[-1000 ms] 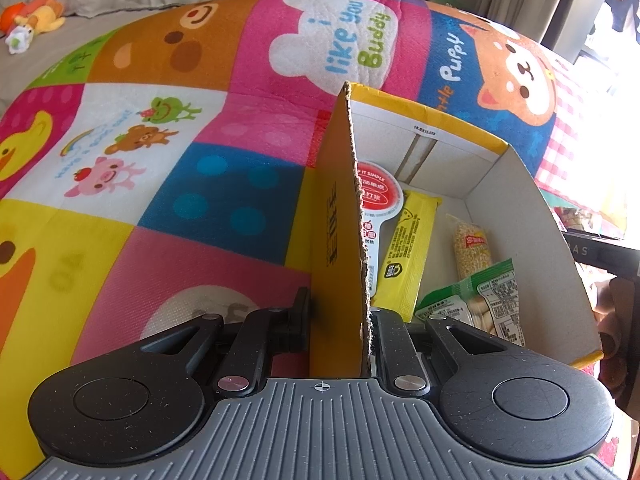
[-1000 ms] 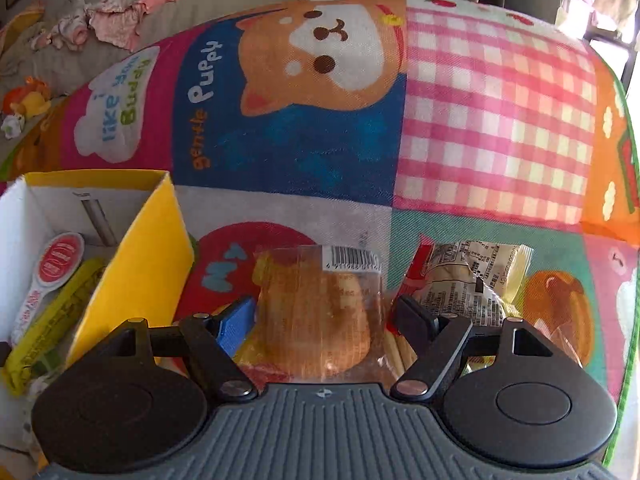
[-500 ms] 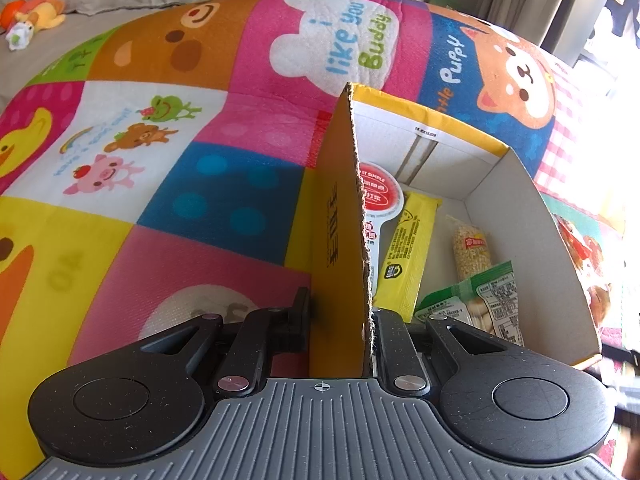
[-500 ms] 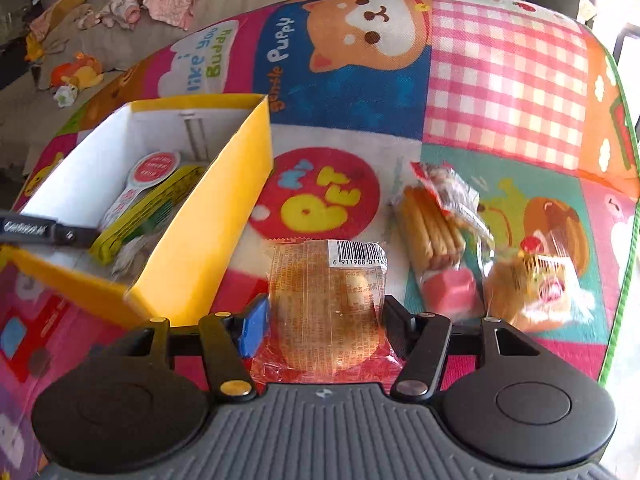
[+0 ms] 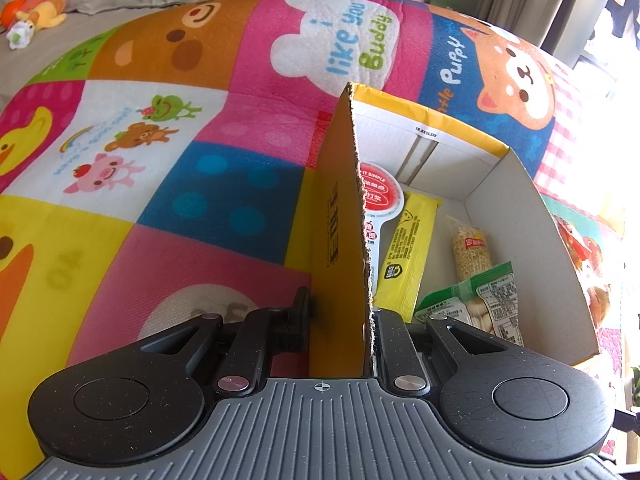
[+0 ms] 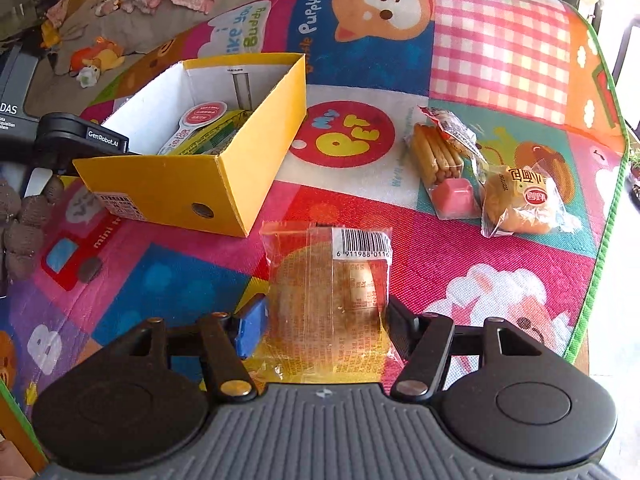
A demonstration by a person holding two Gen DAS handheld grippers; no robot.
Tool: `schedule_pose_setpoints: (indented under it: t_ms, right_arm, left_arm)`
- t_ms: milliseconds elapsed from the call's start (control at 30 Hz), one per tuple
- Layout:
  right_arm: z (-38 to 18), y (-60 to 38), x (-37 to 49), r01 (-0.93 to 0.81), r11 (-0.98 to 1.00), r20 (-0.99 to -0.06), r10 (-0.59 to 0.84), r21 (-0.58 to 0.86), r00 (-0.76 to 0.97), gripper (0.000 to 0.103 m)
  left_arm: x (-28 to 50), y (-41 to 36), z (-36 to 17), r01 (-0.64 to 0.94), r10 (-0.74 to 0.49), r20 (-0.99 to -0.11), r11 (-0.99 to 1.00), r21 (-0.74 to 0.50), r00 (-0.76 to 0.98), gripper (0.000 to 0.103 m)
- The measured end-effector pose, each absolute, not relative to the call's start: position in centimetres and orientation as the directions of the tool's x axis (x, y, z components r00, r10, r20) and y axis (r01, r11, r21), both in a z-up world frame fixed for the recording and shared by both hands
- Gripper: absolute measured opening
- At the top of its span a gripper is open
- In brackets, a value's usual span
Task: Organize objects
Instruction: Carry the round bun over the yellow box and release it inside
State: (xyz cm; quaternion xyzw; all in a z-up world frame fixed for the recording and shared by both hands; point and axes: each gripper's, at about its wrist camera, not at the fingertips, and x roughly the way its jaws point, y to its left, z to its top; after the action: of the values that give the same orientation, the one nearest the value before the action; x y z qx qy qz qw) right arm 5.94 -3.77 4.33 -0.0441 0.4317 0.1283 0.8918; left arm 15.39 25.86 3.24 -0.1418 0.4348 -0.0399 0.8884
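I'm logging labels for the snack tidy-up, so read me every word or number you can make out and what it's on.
"i like you Buddy": play mat cloud panel.
"Puppy": mat, beside the dog.
"My PET": mat's red circle.
"mini": mat, near the yellow box.
"GenRobot.AI": left gripper.
"6 911988 011": barcode on the wrapped cake.
"IT SIMPLE": round red-and-white pack in the box.
Other packet print and the box's sticker: too small to read.

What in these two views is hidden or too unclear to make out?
- Left wrist view: the near box wall covers part of the red-and-white packet.
- Right wrist view: the yellow box hides most snacks inside.
- Right wrist view: the wrapped pastry bottom lies behind the right gripper; label print unreadable.
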Motion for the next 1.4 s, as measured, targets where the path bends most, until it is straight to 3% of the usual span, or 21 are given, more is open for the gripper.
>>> schedule_pose_setpoints:
  t_ms: [167,400,767,833,867,1100,1233,1400]
  right_arm:
    - [4.1,-2.9,5.7,-0.275,0.961,-0.785,0.191,0.028,0.589,0.073]
    - [4.9,-3.3,5.3,-0.282,0.955,-0.775,0.245,0.090,0.583,0.074]
    - [3.8,-3.1,6.8,-0.215,0.976,-0.783,0.156,0.029,0.602,0.077]
    - [3.7,-3.0,6.9,-0.214,0.977,-0.791,0.151,0.027,0.592,0.073]
    - [3.7,-2.9,6.7,-0.223,0.974,-0.795,0.157,0.028,0.586,0.063]
    - [6.0,-1.9,3.6,-0.347,0.936,-0.792,0.255,0.059,0.555,0.060]
    - [9.3,-1.0,1.6,-0.406,0.913,-0.742,0.294,0.032,0.603,0.060]
    - [15.4,-0.8,1.7,-0.424,0.905,-0.611,0.357,0.038,0.707,0.060]
  left_arm:
    - [15.4,25.9,3.2,-0.052,-0.195,-0.761,0.956,-0.287,0.619,0.017]
    - [15.4,25.9,3.2,-0.052,-0.194,-0.761,0.957,-0.287,0.619,0.017]
    - [15.4,25.9,3.2,-0.049,-0.195,-0.761,0.957,-0.285,0.619,0.017]
    - [15.4,25.8,3.2,-0.048,-0.194,-0.762,0.958,-0.283,0.618,0.017]
    - [15.4,25.8,3.2,-0.048,-0.194,-0.762,0.958,-0.283,0.618,0.017]
    - [15.6,25.7,3.3,-0.044,-0.189,-0.769,0.962,-0.271,0.611,0.017]
    - [15.8,25.4,3.5,-0.034,-0.182,-0.778,0.967,-0.253,0.601,0.016]
    - [15.7,25.4,3.5,-0.035,-0.181,-0.778,0.967,-0.252,0.602,0.016]
